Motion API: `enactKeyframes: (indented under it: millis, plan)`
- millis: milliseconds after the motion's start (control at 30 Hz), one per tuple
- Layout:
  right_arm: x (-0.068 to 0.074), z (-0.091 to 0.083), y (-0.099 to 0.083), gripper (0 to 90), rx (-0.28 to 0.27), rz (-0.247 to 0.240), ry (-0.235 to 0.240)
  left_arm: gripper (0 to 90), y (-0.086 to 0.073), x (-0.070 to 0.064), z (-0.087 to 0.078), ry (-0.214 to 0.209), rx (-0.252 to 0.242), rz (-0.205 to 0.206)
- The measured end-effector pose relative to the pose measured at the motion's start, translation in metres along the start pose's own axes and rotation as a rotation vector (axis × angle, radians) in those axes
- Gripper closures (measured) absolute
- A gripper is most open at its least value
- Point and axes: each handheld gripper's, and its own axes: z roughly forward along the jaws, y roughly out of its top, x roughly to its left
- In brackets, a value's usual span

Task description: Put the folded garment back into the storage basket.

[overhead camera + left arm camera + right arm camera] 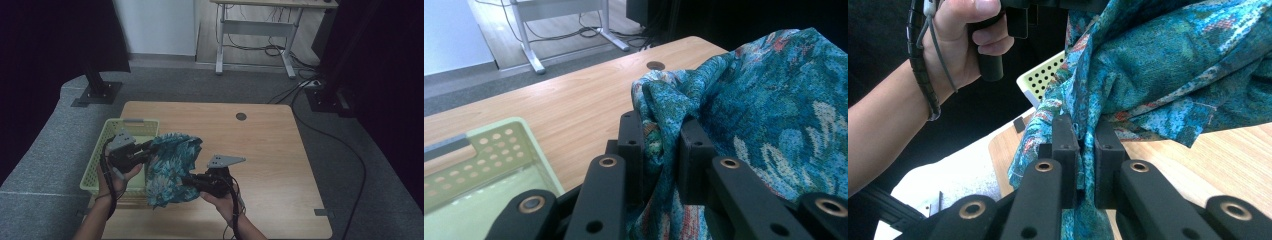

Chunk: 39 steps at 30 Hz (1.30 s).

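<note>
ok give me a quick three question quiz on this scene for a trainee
1. True or false: both tools are shut on the cloth.
2. Where is the basket? A) at the table's left edge B) at its right edge C) on the floor
3. Fill in: the cloth is held up between the left tool and the right tool, and part of it hangs over the ____.

Key
1. True: fabric sits pinched between each pair of jaws.
2. A
3. table
</note>
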Motion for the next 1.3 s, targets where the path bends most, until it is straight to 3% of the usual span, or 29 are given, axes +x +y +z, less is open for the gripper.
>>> enactKeyframes:
  millis: [733, 1300]
  plan:
    - [0.005, 0.025, 0.017, 82.3, 0.014, -0.019, 0.027, 76.0, 0.002, 0.02, -0.019, 0.051, -0.001, 0.01]
    - [0.004, 0.042, 0.022, 82.3, 0.02, -0.016, 0.044, 76.0, -0.005, 0.034, -0.022, 0.061, 0.003, -0.018]
